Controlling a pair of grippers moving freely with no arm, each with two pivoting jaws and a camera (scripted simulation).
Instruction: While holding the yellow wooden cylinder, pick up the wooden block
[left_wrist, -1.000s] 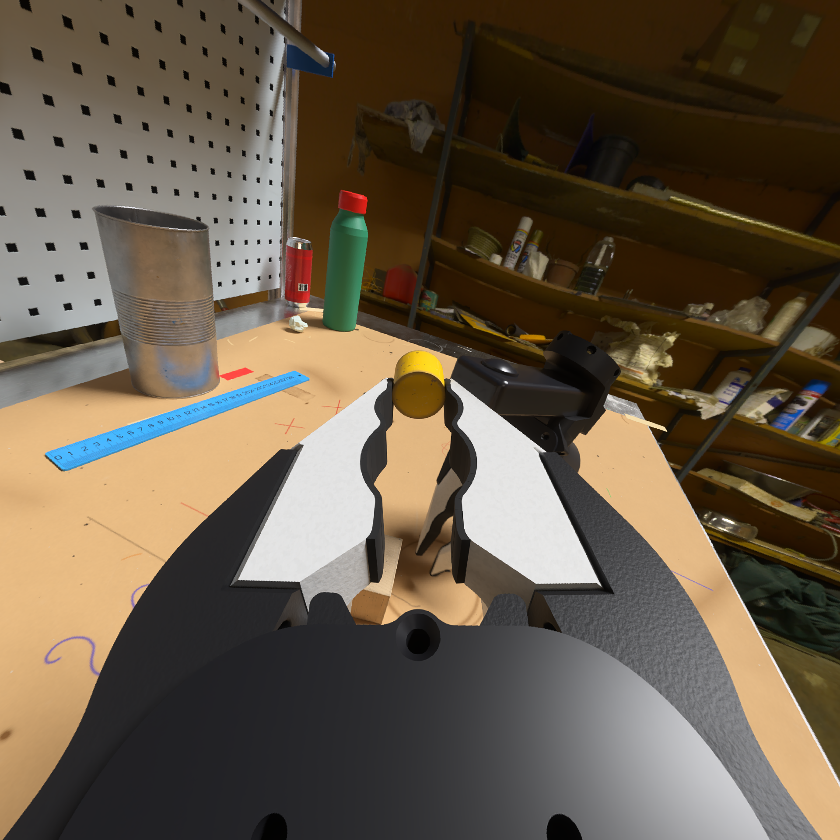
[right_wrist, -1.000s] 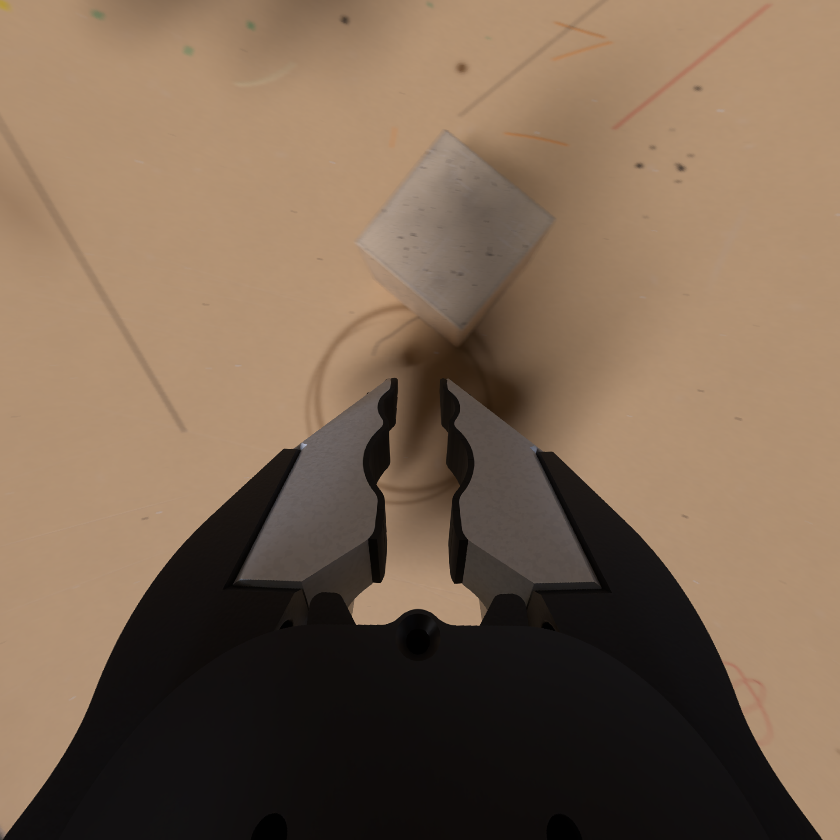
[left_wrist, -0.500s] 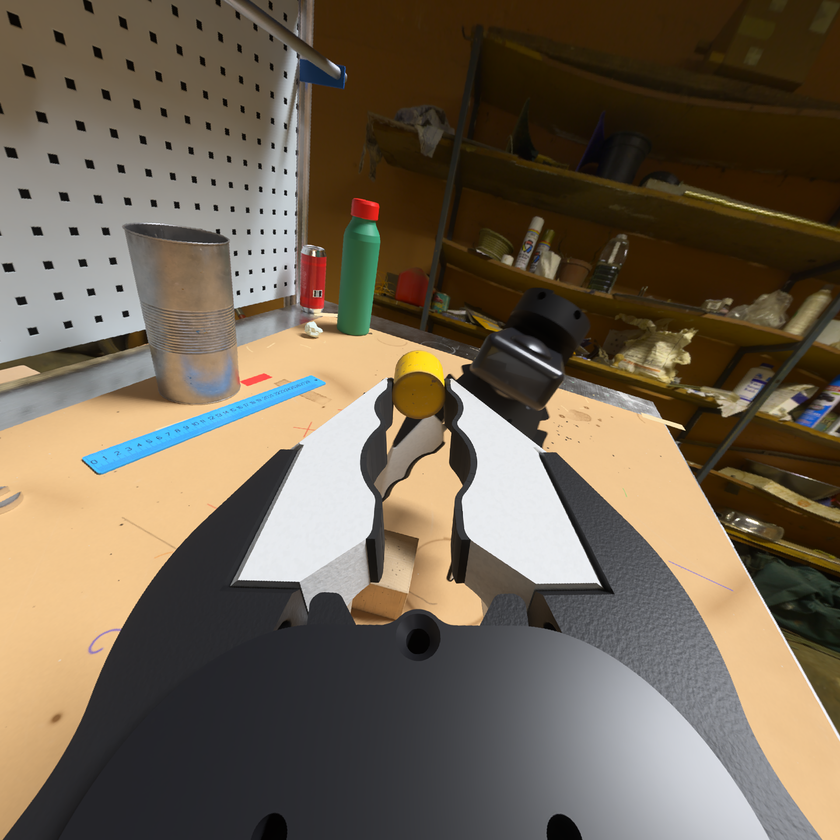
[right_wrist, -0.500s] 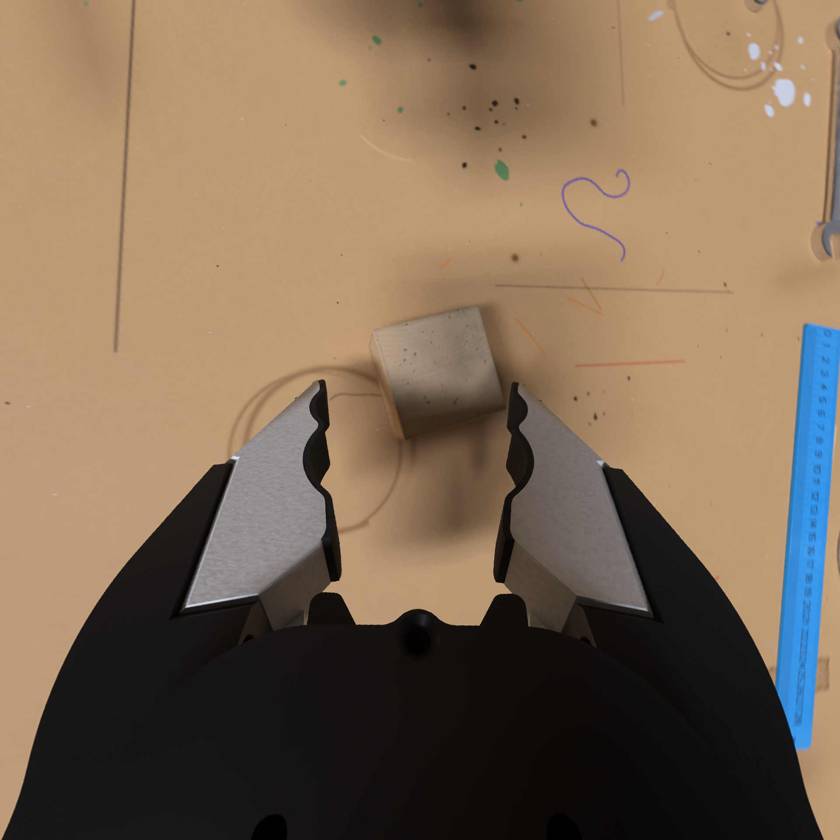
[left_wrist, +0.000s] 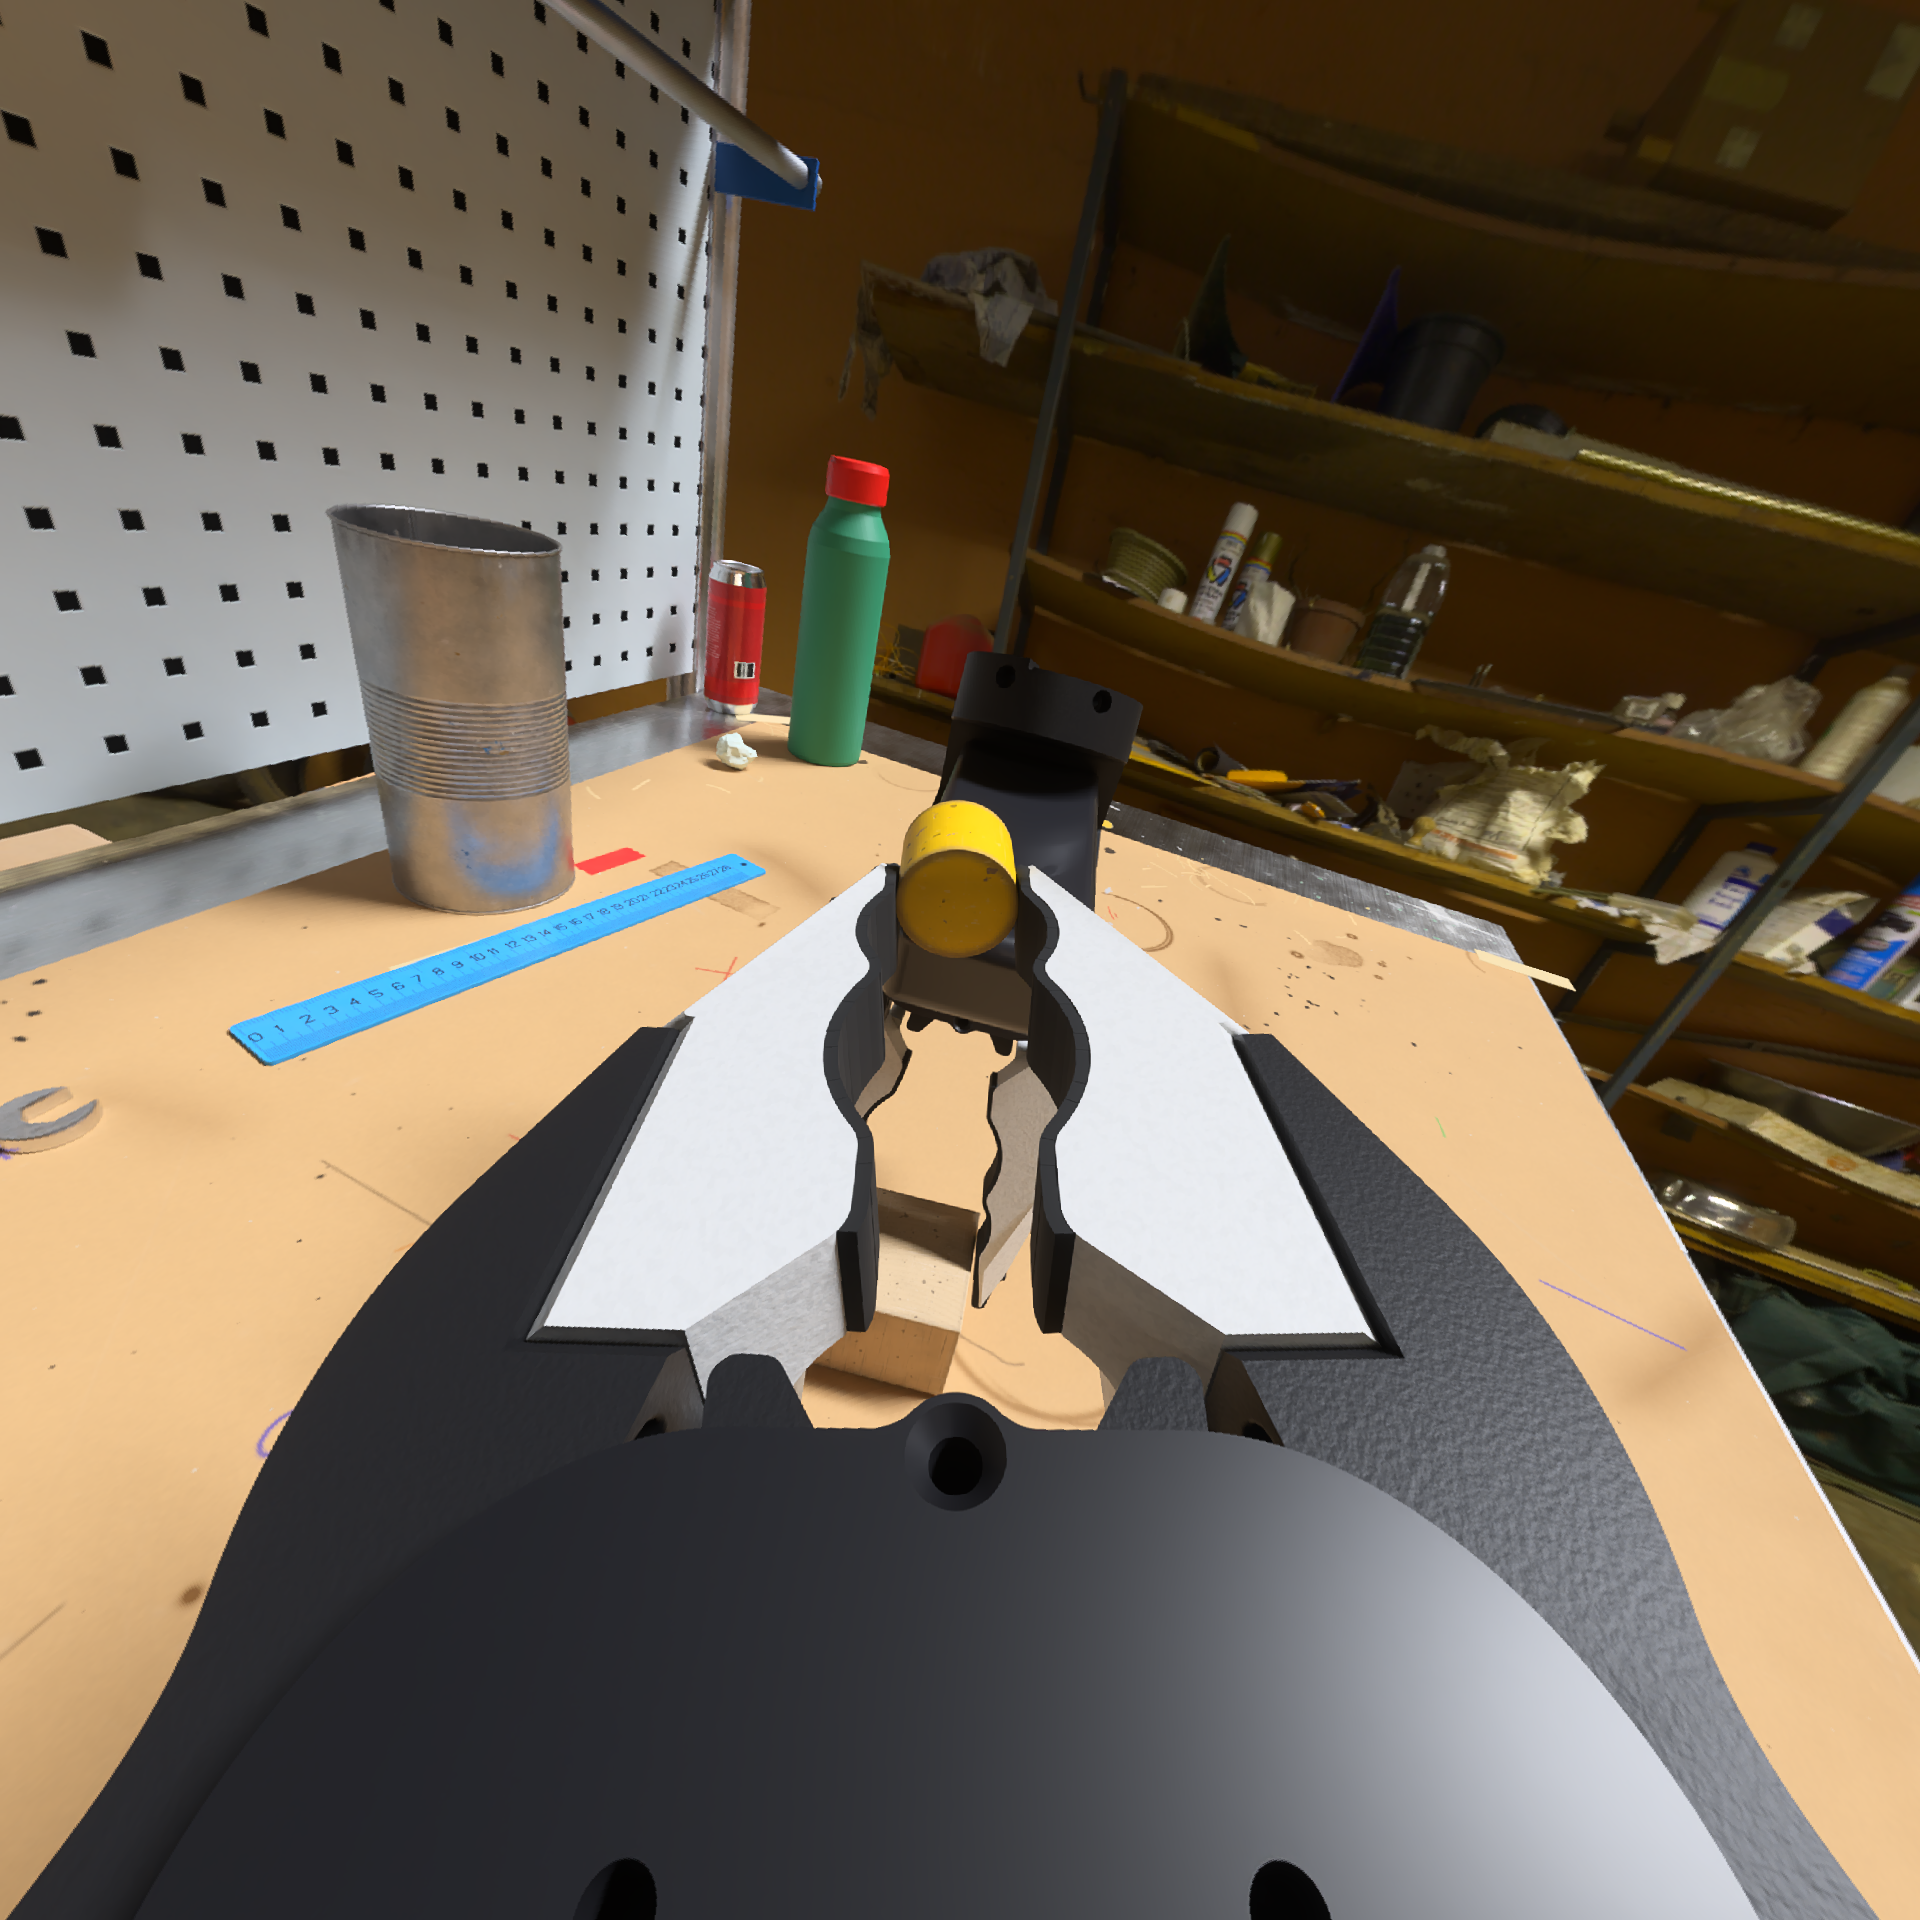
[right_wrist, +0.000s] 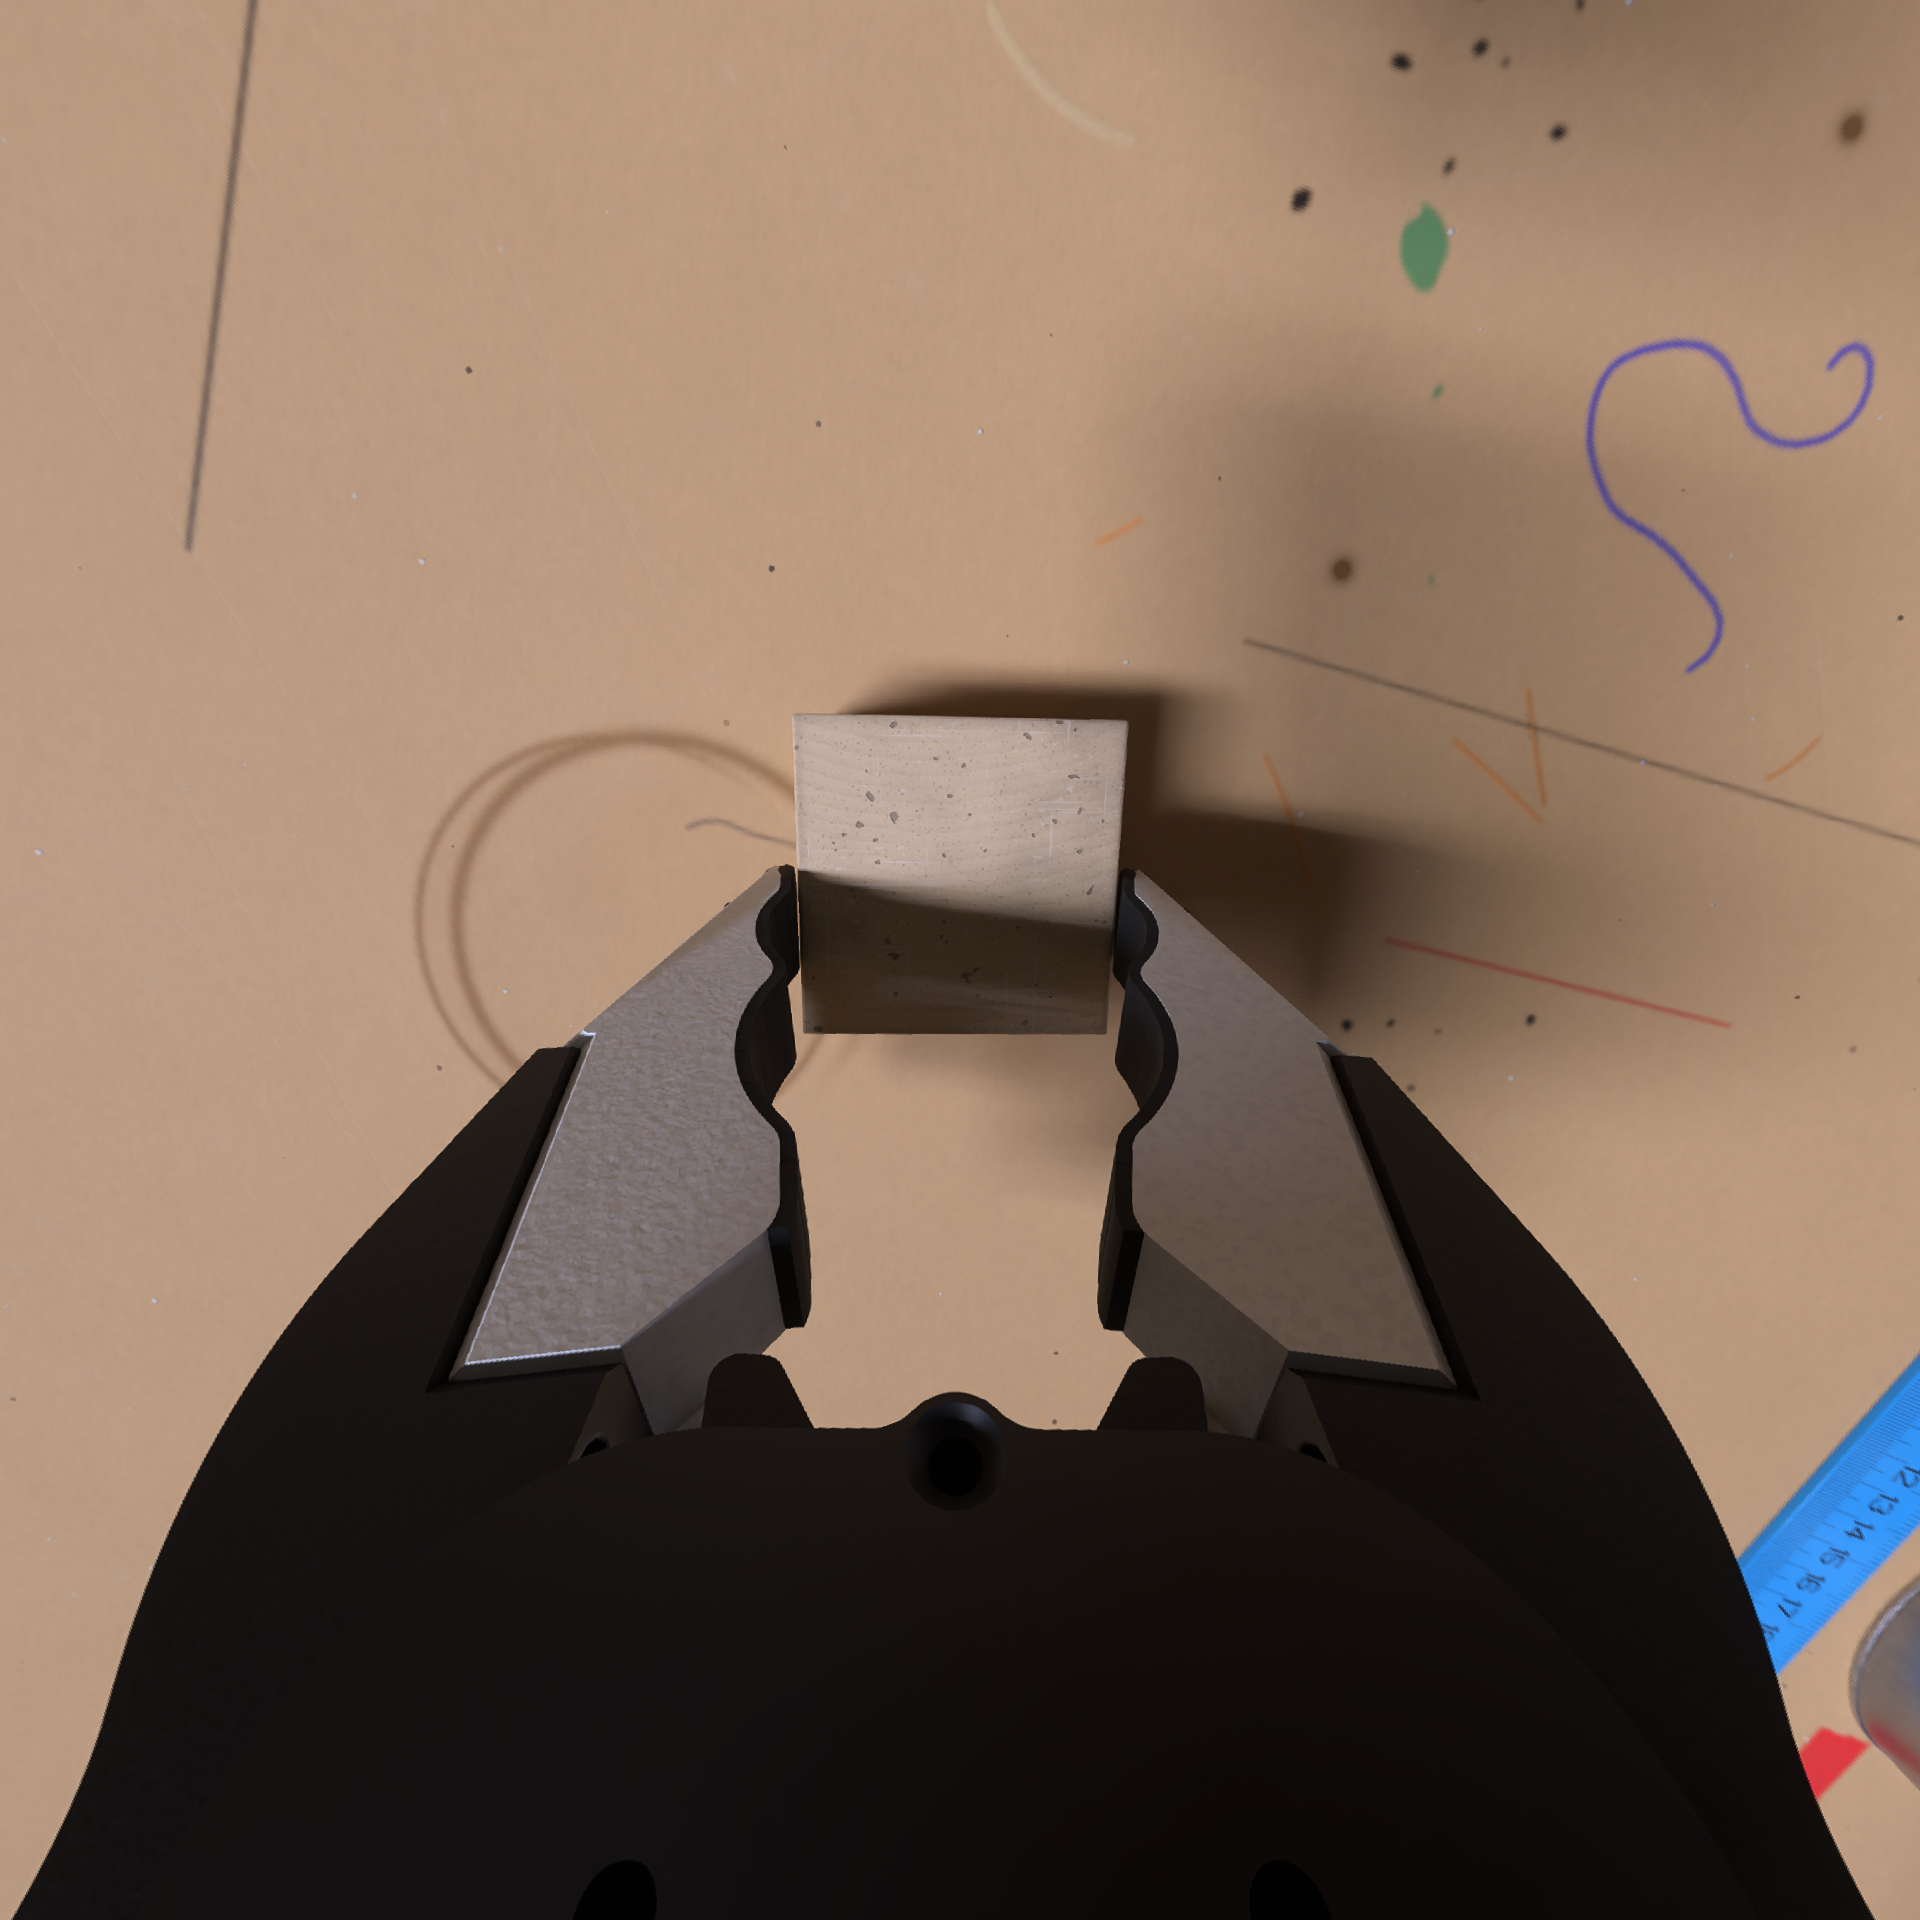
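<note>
Left wrist view: bright, even light on tan scuffed tabletop (left_wrist: 312, 1195) and white pegboard panel (left_wrist: 312, 312); dark wooden shelving unit (left_wrist: 1455, 468) at right dim, warm-toned. Strong wide-angle bend — shelf lines curve twd edges. Sharp throughout, no blur.

Right wrist view: softer, dimmer. Pale speckled wooden block (right_wrist: 961, 821) lit on far half, near half in shade; casts soft shadow to right & behind. Broad diffuse shadow patch upper right — light from left/near side. No glare.

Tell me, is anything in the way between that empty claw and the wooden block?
Nothing visible. The right claw already straddles the wooden block, its fingertips against the block's two sides, with only bare tabletop around it.
</note>
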